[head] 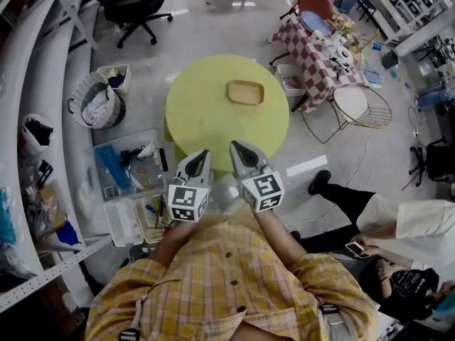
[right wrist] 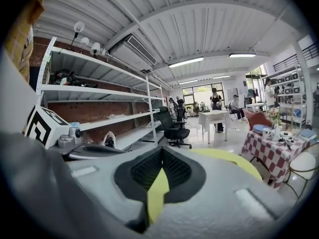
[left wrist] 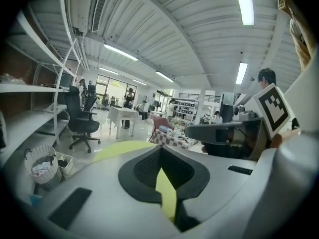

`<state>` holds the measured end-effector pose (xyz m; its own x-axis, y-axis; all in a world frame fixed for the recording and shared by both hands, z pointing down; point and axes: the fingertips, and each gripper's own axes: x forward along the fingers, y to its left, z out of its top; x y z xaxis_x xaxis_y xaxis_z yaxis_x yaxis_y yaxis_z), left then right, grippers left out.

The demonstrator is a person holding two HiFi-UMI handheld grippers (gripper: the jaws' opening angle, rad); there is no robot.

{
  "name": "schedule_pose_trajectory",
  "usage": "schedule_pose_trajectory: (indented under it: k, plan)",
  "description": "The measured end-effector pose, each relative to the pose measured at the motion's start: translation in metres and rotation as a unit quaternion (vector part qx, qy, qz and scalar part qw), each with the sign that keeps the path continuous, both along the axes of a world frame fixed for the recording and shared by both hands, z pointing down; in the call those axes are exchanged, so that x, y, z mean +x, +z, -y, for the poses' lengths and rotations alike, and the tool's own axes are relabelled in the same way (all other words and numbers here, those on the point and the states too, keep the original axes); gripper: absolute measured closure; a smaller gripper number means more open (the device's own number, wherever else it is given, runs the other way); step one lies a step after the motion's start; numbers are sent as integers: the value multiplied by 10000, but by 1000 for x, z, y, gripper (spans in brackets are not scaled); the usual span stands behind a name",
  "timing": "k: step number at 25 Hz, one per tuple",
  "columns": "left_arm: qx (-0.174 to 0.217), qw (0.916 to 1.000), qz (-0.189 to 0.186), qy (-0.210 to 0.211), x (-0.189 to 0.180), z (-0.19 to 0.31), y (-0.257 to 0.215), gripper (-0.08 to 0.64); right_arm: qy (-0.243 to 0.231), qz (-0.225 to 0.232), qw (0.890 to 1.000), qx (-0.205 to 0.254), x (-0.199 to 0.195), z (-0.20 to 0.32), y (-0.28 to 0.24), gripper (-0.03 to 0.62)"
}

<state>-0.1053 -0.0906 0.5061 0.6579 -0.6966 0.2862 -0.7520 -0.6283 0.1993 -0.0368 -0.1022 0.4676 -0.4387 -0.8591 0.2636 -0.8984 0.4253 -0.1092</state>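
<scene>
I am holding my left tongs (head: 203,155) and right tongs (head: 236,148) closed and empty over the near edge of the round green bench (head: 202,109). What looks like a wooden tray (head: 246,91) is lying well beyond them.

Workshop-style lab: steel shelving (right wrist: 94,91), office chairs (head: 135,6), worktables.

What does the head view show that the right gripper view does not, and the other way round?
Only the head view shows the wooden tray on the round green table and the laundry basket on the floor. Only the right gripper view shows the ceiling lights and the air-conditioning unit overhead. Both show the green table, the black office chair, the checked tablecloth and the right gripper, shut with nothing in it.
</scene>
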Motion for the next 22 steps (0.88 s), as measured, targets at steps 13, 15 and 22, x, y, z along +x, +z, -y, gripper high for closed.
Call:
schedule_pose_trajectory:
  k: [13, 15, 22]
  plan:
    - [-113, 9998, 129, 56, 23, 23, 6, 555, 4, 22, 9994, -350, 25, 21, 20, 594]
    - [-122, 9998, 140, 30, 29, 27, 6, 555, -10, 53, 9993, -367, 32, 27, 21, 594]
    - [-190, 9996, 214, -87, 40, 32, 15, 555, -261, -22, 9982, -539, 37, 38, 35, 595]
